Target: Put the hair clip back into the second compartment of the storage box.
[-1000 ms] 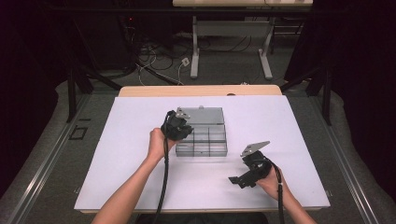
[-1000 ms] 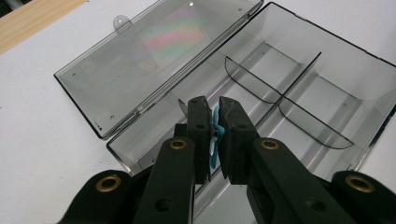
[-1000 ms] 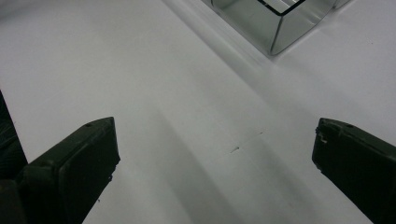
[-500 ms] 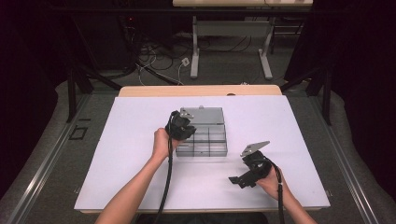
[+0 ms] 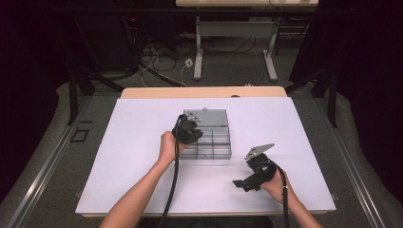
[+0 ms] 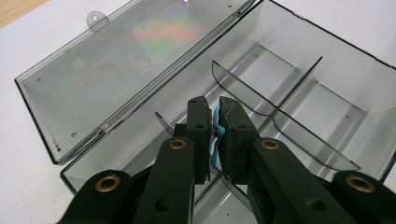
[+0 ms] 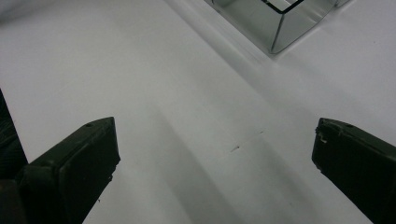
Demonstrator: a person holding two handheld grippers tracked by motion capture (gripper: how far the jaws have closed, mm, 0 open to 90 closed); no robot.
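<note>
a lab-like recording room: white table (image 5: 142, 156), dark curtains (image 5: 366, 71), floor cables (image 5: 157, 57), spare desk frame (image 5: 235, 45)

No legible text, label or number anywhere

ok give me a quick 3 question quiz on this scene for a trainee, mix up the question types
1. True or false: the left gripper has its jaws closed on a small blue item above the clear compartment box.
2. Multiple choice: how is the box's lid? A) shut B) open, laid back on the white table C) taken off and held by the right gripper.
3. Fill in: the right gripper's jaws stand wide ____ over bare table, with the box's corner farther off.

Key: 1 true; 2 B; 3 open.
</note>
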